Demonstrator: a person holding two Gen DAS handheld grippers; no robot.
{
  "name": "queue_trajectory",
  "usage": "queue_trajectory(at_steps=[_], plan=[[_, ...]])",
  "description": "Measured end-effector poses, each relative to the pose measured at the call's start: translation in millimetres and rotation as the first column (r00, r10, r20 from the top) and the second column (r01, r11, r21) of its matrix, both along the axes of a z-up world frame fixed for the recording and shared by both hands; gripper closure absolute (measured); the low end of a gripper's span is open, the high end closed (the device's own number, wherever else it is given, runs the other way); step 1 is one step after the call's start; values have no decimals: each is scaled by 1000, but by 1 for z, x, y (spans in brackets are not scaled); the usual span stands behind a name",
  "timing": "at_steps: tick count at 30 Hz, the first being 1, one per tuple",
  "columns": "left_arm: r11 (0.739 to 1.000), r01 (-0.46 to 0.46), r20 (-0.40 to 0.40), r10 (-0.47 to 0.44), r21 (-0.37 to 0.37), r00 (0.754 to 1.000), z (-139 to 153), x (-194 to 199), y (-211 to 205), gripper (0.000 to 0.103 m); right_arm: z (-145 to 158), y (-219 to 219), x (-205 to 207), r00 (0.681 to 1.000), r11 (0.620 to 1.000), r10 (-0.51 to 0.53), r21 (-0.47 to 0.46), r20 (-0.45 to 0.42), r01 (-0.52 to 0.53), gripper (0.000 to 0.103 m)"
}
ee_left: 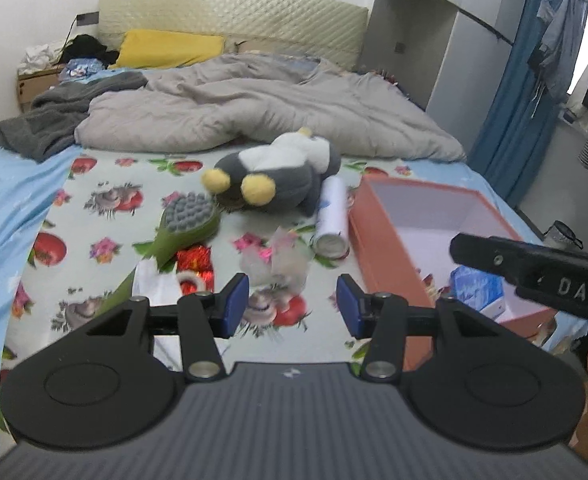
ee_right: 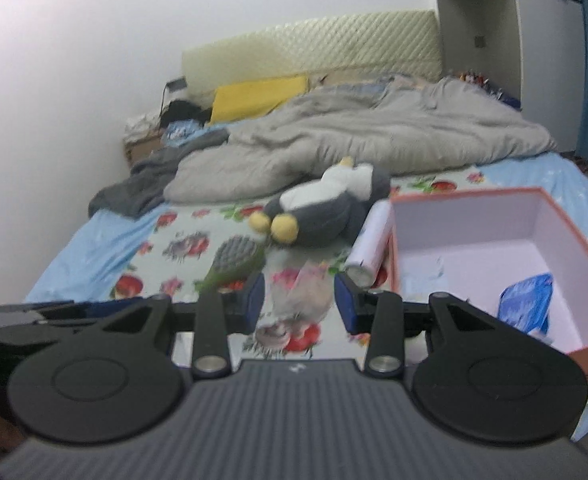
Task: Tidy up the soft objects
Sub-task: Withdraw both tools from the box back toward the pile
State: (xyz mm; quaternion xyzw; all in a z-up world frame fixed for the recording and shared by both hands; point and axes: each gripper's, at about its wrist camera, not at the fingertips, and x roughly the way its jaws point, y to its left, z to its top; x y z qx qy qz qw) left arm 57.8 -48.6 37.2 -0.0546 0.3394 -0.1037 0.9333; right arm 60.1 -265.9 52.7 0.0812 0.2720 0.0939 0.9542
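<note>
Grippers both above the near end of the bed, neither holding anything. Left gripper (ee_left: 293, 306): blue pads apart, nothing between them. Right gripper (ee_right: 296, 303): pads likewise apart, empty.

Soft items on the floral sheet (ee_left: 94, 200):
- grey plush toy (ee_left: 278, 172) with yellow feet, lying on its side ahead of both grippers, just in front of the crumpled grey duvet (ee_left: 254, 108);
- translucent pouch with a pink bow (ee_left: 276, 258), nearest the fingers, roughly centred ahead of both grippers.

Non-soft items close by: green brush with grey nubs (ee_left: 186, 220), left of the pouch; white spray can (ee_left: 332, 216), lying between the plush and the box, apparently touching the plush. A red shiny item and white paper sit near the left pad; blurred, not identified.

Box (ee_right: 562, 240): orange outside, white inside, open, at right. Blue packet (ee_right: 528, 304) already inside.

Judgement: early stage, approach before a pick; most sorting is not yet done. Box presumed to be the destination. Next move likely calls for lowering one gripper over the pouch, pads straddling it, closing gently since it will crumple, then carrying it right over the box wall. Plush needs a wider bite, and the can may roll if nudged.
</note>
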Motion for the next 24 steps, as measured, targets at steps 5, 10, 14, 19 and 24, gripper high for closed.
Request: queue_trajectory(at_steps=[5, 10, 14, 19, 24], plan=[[1000, -5, -39, 6, 29, 999, -29, -3, 2, 48, -28, 15, -1, 998, 1000, 29, 8, -53, -29, 61], [999, -3, -87, 5, 33, 996, -53, -6, 6, 48, -58, 29, 0, 993, 999, 47, 24, -104, -45, 61], [999, -25, -120, 29, 35, 992, -70, -10, 14, 48, -74, 42, -1, 988, 998, 60, 38, -140, -56, 61], [997, -68, -135, 71, 24, 988, -80, -7, 28, 48, -85, 53, 2, 985, 998, 69, 22, -159, -66, 61], [994, -108, -150, 110, 19, 983, -88, 0, 41, 48, -93, 58, 10, 981, 997, 74, 5, -181, -75, 61]])
